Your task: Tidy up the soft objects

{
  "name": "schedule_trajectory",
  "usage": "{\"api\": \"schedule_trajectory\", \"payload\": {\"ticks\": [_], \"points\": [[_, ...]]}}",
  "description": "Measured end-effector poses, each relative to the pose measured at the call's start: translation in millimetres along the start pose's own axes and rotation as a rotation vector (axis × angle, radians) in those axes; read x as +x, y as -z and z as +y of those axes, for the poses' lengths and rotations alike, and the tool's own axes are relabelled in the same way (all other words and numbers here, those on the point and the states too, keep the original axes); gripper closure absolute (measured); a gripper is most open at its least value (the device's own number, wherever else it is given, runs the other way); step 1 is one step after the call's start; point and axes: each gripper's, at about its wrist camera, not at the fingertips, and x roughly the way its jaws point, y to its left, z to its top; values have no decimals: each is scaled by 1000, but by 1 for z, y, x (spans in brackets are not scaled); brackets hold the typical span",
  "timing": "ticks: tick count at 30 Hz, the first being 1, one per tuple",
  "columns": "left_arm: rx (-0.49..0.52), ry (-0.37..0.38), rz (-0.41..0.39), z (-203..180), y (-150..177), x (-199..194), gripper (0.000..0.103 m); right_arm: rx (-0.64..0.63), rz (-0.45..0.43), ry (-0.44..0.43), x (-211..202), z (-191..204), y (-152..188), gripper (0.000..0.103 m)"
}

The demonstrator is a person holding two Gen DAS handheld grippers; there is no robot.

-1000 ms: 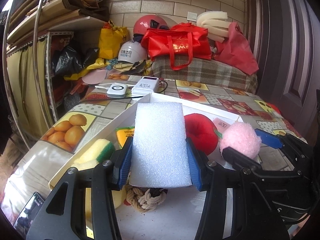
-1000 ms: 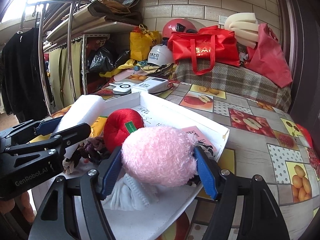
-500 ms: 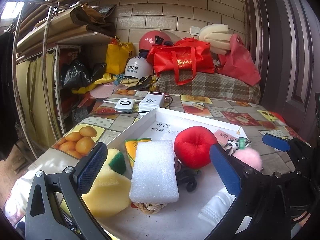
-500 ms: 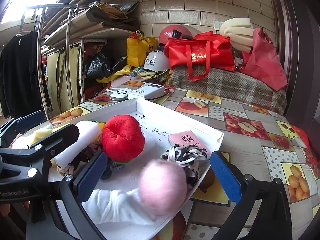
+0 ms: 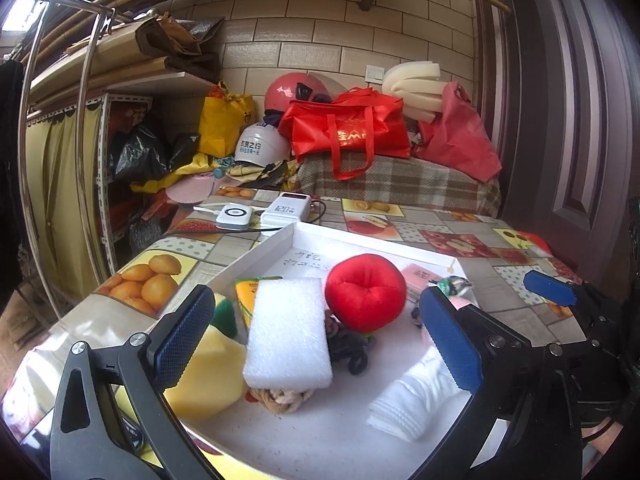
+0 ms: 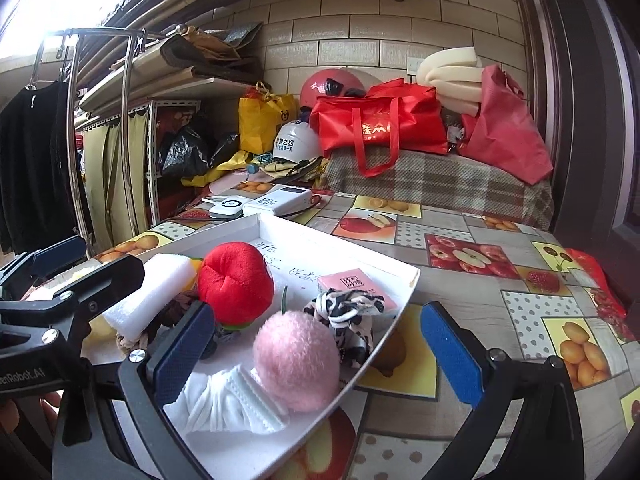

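Both views are taken from low behind gripper fingers, angled slightly downward and facing the brick wall. The white tray point(image 5: 404, 246) is seen close up from its near-left side, and point(image 6: 396, 294) from its near-right. The red plush point(image 5: 366, 296) point(image 6: 236, 282) is shared.

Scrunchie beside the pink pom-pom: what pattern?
Black-and-white animal print on the scrunchie; clearest in the right wrist view.

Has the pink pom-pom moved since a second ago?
Yes. The pink pom-pom has dropped from between the right gripper pads into the white tray, beside the white cloth. The jaws have just been opening and now stand clear of it.
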Motion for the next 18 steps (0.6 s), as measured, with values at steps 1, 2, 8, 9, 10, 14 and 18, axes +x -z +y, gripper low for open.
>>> {"api": "schedule_trajectory", "payload": {"ticks": [1, 2, 8, 9, 10, 14, 18], "points": [[3, 8, 0, -2, 1, -2, 0, 5, -2, 1, -5, -2, 2, 0], [6, 14, 0, -4, 2, -4, 0, 7, -3, 3, -8, -3, 3, 0], [19, 45, 10, -15, 7, -17, 0, 18, -2, 9, -29, -12, 12, 0], [19, 52, 22, -17, 9, -19, 0, 17, -3, 14, -34, -13, 14, 0], [22, 51, 31, -19, 10, -20, 0, 13, -3, 20, -37, -14, 15, 0], [54, 24, 35, -30, 16, -31, 0, -1, -42, 77, -62, -17, 23, 0], [102, -1, 30, -45, 20, -45, 0, 54, -131, 155, -101, -33, 29, 0]]}}
